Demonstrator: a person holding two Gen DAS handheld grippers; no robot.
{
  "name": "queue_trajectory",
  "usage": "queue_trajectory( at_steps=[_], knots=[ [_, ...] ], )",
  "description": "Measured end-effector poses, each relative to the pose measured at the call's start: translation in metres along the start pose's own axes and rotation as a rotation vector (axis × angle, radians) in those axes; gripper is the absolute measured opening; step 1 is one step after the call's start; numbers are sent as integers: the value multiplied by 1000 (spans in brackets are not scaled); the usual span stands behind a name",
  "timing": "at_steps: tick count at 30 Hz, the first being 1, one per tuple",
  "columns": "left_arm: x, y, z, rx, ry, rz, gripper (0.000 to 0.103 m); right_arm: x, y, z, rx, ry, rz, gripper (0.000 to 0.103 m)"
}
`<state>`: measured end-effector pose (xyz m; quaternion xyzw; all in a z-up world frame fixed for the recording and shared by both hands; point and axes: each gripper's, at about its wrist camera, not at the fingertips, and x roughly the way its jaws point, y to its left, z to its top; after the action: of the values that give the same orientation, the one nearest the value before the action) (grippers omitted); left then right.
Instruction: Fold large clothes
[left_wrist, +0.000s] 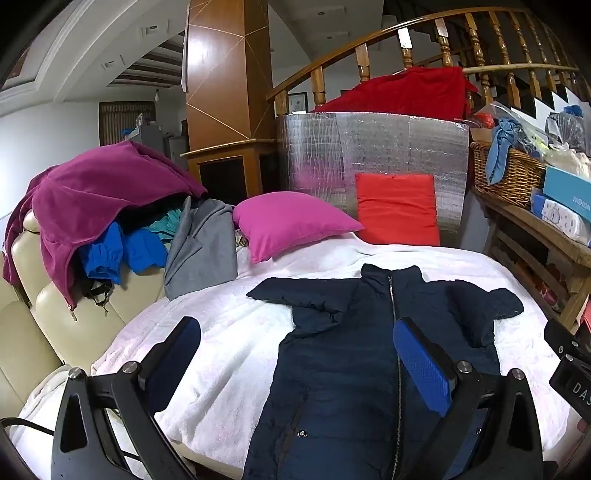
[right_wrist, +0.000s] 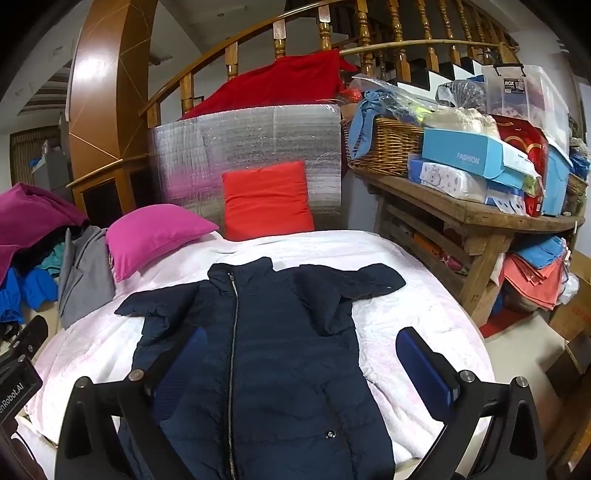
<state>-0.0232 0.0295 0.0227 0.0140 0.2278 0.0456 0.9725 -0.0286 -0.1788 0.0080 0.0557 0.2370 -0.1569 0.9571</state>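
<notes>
A navy padded jacket (left_wrist: 351, 362) lies flat and zipped on a white blanket (left_wrist: 221, 343), collar away from me, both sleeves folded in short. It also shows in the right wrist view (right_wrist: 277, 350). My left gripper (left_wrist: 295, 354) is open and empty, held above the jacket's left half near the hem. My right gripper (right_wrist: 299, 365) is open and empty above the jacket's right half. The blanket also shows in the right wrist view (right_wrist: 417, 306).
A magenta pillow (left_wrist: 291, 221) and a red cushion (left_wrist: 397, 208) lie at the far end against a silver foil panel (left_wrist: 369, 147). A pile of clothes (left_wrist: 110, 214) lies on a cream sofa at left. A cluttered wooden shelf (right_wrist: 476, 214) stands at right.
</notes>
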Motion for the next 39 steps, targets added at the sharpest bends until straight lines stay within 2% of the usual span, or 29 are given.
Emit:
queue_trajectory(
  at_steps=[11, 39],
  knots=[
    [1, 3, 0, -4, -4, -4, 103, 4, 15, -4, -8, -5, 11, 103],
    [0, 2, -3, 5, -8, -9, 103, 6, 3, -8, 2, 18, 11, 103]
  ],
)
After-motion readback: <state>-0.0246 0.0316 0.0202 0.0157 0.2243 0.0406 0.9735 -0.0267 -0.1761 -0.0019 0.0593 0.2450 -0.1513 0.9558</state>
